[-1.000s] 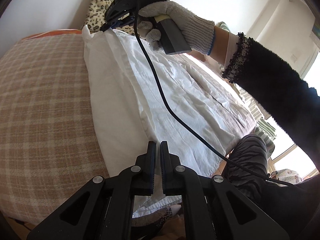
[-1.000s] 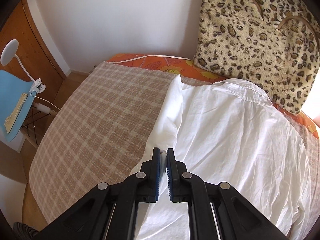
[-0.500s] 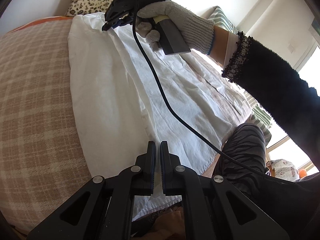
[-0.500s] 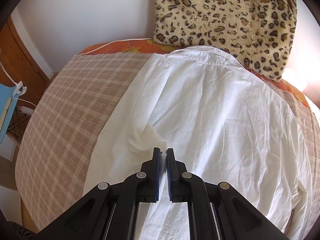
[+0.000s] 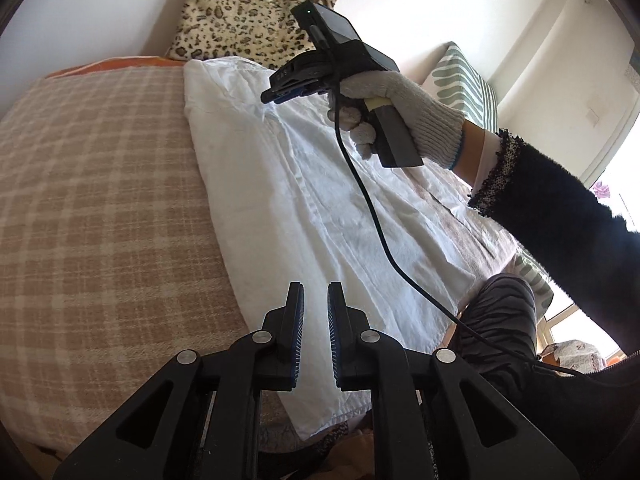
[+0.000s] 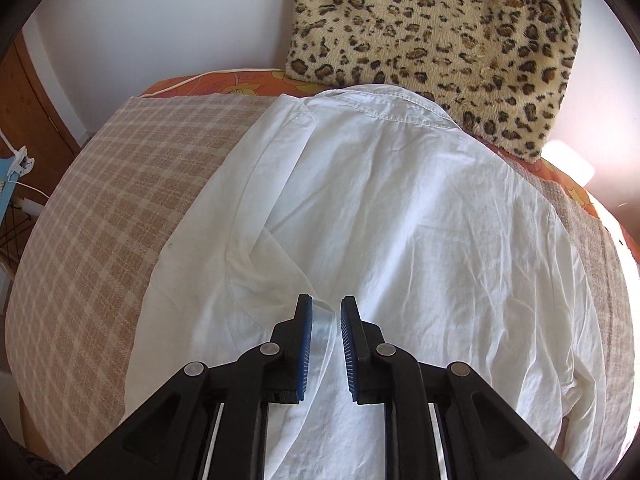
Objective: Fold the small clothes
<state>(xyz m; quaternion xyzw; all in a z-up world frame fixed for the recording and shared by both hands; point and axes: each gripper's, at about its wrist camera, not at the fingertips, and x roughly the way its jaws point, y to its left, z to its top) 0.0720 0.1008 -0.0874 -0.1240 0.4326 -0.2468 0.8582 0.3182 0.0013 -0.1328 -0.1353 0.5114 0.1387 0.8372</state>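
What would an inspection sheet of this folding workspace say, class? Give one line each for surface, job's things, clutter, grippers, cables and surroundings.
Surface: bed with a beige plaid cover; orange floral sheet shows at the head.
Job's things: white shirt lies spread flat, collar toward the wall, left side folded over onto the body.
Clutter: leopard-print bag leans against the wall, behind the collar.
Grippers: left gripper jaws opening, nothing between them; right gripper jaws opening, a fold of shirt edge between them, held in a gloved hand.
Cables: black cable hangs from the right gripper across the shirt.
Surroundings: white wall, striped cushion, bright window at right.
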